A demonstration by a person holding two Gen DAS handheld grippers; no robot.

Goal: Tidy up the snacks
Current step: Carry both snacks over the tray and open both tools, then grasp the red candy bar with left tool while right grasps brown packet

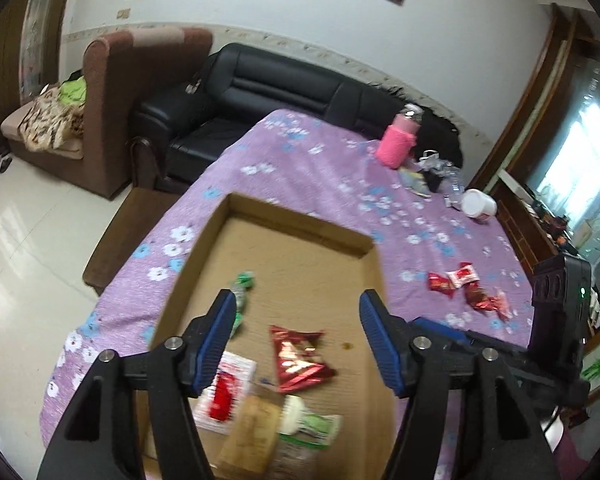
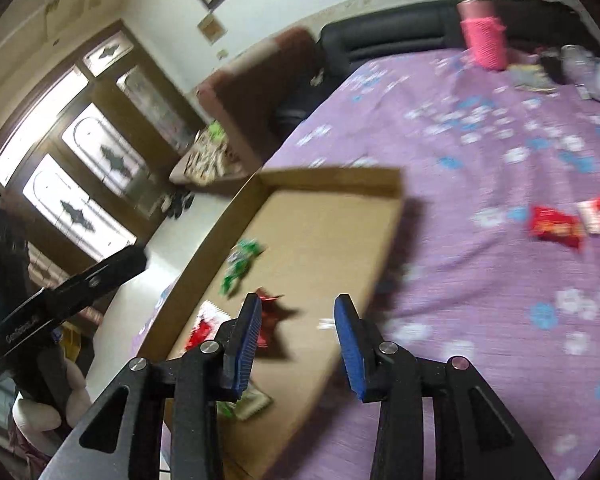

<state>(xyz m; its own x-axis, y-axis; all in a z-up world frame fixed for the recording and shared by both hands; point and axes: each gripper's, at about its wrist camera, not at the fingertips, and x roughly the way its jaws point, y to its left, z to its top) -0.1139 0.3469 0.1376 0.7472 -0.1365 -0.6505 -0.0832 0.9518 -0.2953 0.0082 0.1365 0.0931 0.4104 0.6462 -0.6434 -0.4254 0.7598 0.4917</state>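
Observation:
A shallow cardboard tray point(image 1: 300, 216) lies on the purple flowered tablecloth point(image 1: 308, 168). In it are a red foil snack point(image 1: 298, 360), a green wrapped snack point(image 1: 242, 286), a red-and-white packet point(image 1: 226, 392) and a tan and a green-white pack point(image 1: 312, 424). My left gripper point(image 1: 296, 320) is open and empty above the tray. My right gripper point(image 2: 296, 328) is open and empty over the tray's right edge point(image 2: 380, 264). Several red and white snacks point(image 1: 466, 286) lie loose on the cloth right of the tray; they also show in the right wrist view point(image 2: 560, 224).
A pink-sleeved bottle point(image 1: 398, 142), a white cup point(image 1: 478, 206) and small clutter stand at the table's far right. A black sofa point(image 1: 260, 96) and a brown armchair point(image 1: 112, 92) are beyond the table. The right gripper's body point(image 1: 560, 312) shows at the right.

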